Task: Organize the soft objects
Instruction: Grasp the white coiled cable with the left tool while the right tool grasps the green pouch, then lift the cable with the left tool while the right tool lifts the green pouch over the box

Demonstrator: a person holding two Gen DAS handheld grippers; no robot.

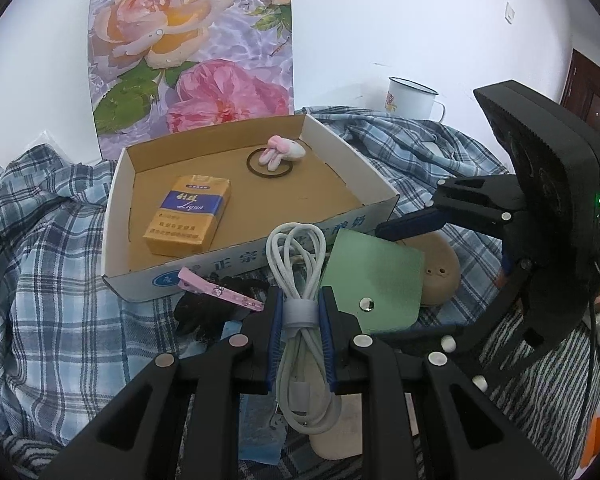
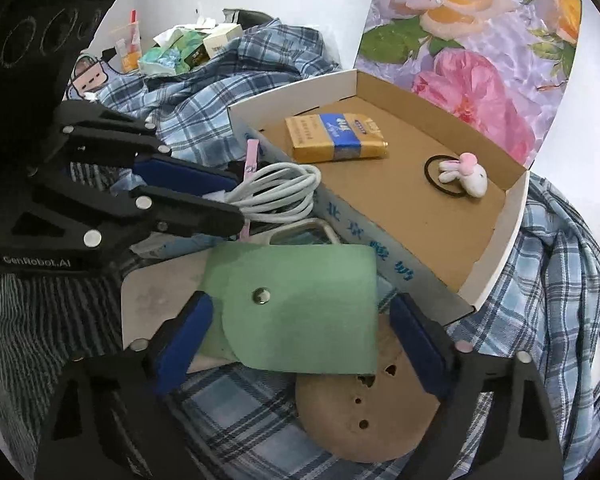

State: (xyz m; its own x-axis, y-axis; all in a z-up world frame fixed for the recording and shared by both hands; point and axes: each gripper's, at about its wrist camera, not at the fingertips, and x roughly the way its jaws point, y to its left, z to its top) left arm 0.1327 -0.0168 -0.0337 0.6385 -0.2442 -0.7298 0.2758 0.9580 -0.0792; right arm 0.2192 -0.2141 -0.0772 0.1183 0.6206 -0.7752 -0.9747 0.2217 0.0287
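My left gripper (image 1: 300,312) is shut on a coiled white cable (image 1: 298,264), held just in front of the cardboard box (image 1: 118,208); it also shows in the right wrist view (image 2: 236,204) with the cable (image 2: 276,192). My right gripper (image 2: 300,320) is open, its blue pads either side of a green snap pouch (image 2: 300,308); the pouch (image 1: 374,276) lies on a tan plush (image 2: 352,412). In the box are a yellow-blue packet (image 1: 188,214) and a bunny hair tie (image 1: 282,152).
A pink hair clip (image 1: 220,290) and a black soft item (image 1: 208,312) lie by the box front. A plaid shirt (image 1: 52,264) covers the surface. An enamel mug (image 1: 410,98) stands behind. A floral board (image 1: 192,48) leans on the wall. Clutter (image 2: 172,56) sits far left.
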